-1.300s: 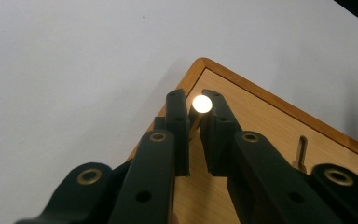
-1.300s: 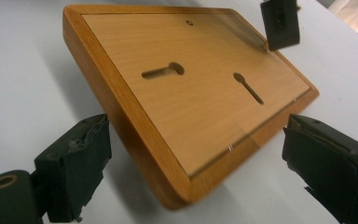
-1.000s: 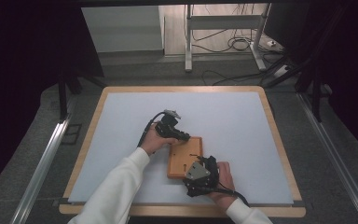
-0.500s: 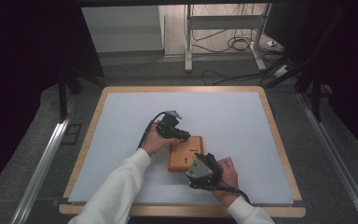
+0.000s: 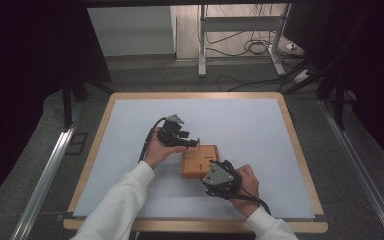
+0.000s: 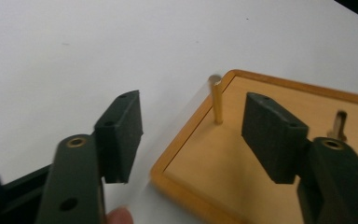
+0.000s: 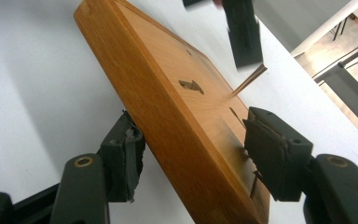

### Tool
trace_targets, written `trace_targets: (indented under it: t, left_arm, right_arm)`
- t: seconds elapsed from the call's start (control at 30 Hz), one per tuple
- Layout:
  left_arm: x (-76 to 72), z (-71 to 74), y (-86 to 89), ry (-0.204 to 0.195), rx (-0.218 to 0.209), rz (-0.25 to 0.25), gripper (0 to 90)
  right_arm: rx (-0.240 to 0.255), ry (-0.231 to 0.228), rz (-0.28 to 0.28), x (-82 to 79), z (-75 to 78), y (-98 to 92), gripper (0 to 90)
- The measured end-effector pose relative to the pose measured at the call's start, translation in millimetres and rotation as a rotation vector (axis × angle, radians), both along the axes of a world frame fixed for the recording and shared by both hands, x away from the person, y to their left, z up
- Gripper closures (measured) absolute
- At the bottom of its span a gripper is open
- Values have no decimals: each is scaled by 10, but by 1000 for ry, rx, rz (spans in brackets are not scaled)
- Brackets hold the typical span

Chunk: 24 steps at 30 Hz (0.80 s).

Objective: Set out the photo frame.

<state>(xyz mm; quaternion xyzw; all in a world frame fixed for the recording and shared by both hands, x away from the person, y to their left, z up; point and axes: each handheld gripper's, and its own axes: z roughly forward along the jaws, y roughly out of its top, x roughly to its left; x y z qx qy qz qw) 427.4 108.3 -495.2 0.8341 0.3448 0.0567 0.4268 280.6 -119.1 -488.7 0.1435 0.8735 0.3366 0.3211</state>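
Left jaws let go of the peg; right jaws narrow around the board

In the high view the left gripper (image 5: 192, 143) now sits a little further toward the upper left of the wooden board (image 5: 200, 161); its jaws have just been opening and stand wide, clear of the upright brass peg (image 6: 216, 102). The right gripper (image 7: 193, 154), slightly raised, has its jaws just closing, the board's edge between them, the left pad touching.
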Motion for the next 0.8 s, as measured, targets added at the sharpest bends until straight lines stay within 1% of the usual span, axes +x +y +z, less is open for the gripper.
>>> trace_targets:
  t: [0.07,0.1,0.13,0.2,0.23,0.27,0.3,0.33,0.37,0.4,0.43,0.47,0.5,0.57,0.6,0.7,0.73,0.8]
  left_arm:
    - [-88,31,105,-22,21,20,339]
    - [-191,55,191,-52,65,44,318]
    - [-191,55,191,-52,65,44,319]
    - [-290,62,279,-66,77,45,318]
    - [-387,52,361,-83,84,50,317]
    - [-387,52,361,-83,84,50,317]
    - [-482,25,447,-88,77,54,314]
    - [-482,25,447,-88,77,54,310]
    - [-530,2,485,-88,62,63,310]
    - [-615,-51,558,-85,44,72,309]
    - [-648,-73,586,-78,48,74,309]
    - [-648,-73,586,-78,48,74,306]
    - [-702,-97,654,-77,52,72,306]
    - [-728,-108,682,-72,46,77,306]
    - [-769,-130,730,-70,44,74,306]
    - [-831,-177,761,-61,41,75,306]
    - [-831,-177,761,-61,41,75,305]
    - [-874,-193,785,-60,56,66,302]
  right_arm:
    - [-7,1,4,3,4,1,395]
    - [-7,5,6,12,15,-3,398]
    - [-7,5,6,12,15,-3,398]
    - [-4,8,7,19,25,-8,400]
    - [-2,7,7,25,34,-14,402]
    - [-3,12,5,26,41,-15,403]
    - [0,12,5,28,43,-14,403]
    - [0,12,5,28,43,-14,403]
    - [-2,13,6,31,50,-15,406]
    - [1,14,10,44,58,-14,409]
    - [0,16,12,51,67,-16,410]
    - [0,16,12,51,67,-16,410]
    - [3,19,11,64,85,-14,419]
    - [3,18,12,71,94,-13,424]
    - [4,18,12,89,116,-9,434]
    - [2,19,5,112,152,3,450]
    - [2,19,5,112,152,3,450]
    - [-7,16,-1,141,213,11,476]
